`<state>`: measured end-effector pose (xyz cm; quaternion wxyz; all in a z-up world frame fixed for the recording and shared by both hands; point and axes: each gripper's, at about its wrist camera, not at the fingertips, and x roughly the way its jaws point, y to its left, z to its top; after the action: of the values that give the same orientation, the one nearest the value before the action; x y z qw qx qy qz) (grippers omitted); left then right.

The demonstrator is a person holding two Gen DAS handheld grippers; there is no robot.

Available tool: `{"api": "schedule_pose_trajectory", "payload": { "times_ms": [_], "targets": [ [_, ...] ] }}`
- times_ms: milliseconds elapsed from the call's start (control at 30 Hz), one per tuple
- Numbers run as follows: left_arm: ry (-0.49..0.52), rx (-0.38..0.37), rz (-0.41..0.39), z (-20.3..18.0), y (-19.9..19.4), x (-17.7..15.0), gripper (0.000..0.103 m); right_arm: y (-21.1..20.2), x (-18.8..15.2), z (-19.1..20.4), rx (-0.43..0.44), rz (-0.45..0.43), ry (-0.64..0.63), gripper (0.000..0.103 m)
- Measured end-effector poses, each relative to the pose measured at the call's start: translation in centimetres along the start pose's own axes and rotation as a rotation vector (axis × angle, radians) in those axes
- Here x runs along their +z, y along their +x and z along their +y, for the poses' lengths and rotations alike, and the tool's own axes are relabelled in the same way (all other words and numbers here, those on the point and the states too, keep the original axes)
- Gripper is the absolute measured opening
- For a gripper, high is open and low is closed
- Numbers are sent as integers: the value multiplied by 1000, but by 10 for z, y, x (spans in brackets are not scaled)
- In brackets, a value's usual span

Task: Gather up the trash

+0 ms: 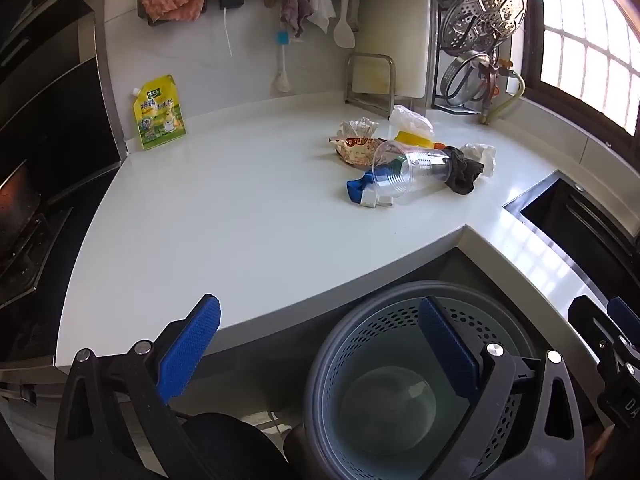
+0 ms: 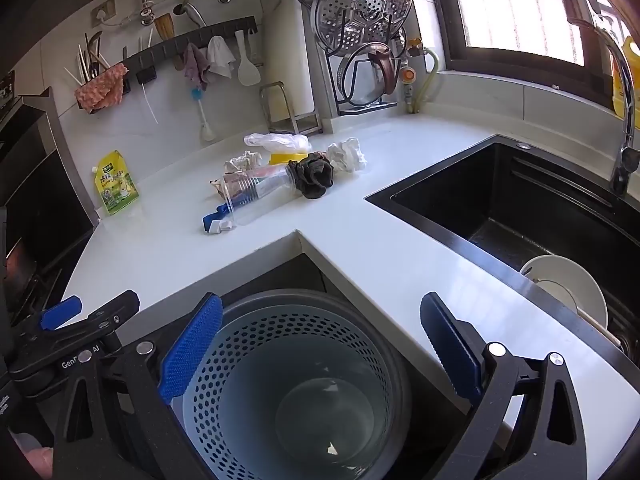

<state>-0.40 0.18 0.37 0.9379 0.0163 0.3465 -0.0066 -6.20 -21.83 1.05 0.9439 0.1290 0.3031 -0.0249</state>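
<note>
Progress: nothing collected yet, by the look of it. The bin (image 2: 296, 392) below the table's inner corner looks empty except for a small pale scrap at the bottom.
Left to do: the whole pile, as I judge it.
Trash location: one cluster on the white table (image 1: 224, 208), back near the wall, well apart from both grippers.
Count, cups: one clear plastic cup (image 1: 408, 170), on its side.
Count, dark rag: one, bunched (image 1: 464, 170), touching the cup's base.
Count, crumpled paper: two wads visible in the right view (image 2: 348, 154), (image 2: 244, 160).
Count, plastic bag: one thin white one (image 2: 276, 142), at the back.
Count, wrappers: one printed snack wrapper (image 1: 356, 148); one blue wrapper (image 1: 360, 192) in front of the cup.
Count, yellow item: one (image 1: 412, 138); can't tell what it is.
Not trash, probably: one upright yellow-green pouch (image 1: 158, 114) off to the side.
Left gripper (image 1: 320, 352): fingers spread wide, holding nothing.
Right gripper (image 2: 322, 350): fingers spread wide, empty, over the bin.
</note>
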Motion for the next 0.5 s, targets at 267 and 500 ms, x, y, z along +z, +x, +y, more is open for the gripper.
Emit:
{"api": "schedule_pose_trajectory", "payload": {
  "times_ms": [267, 500],
  "targets": [
    [-3, 1, -7, 2, -3, 1, 97, -3, 0, 2, 3, -6, -2, 95],
    [-4, 0, -9, 3, -4, 0, 97, -4, -1, 2, 6, -12, -2, 95]
  ]
}}
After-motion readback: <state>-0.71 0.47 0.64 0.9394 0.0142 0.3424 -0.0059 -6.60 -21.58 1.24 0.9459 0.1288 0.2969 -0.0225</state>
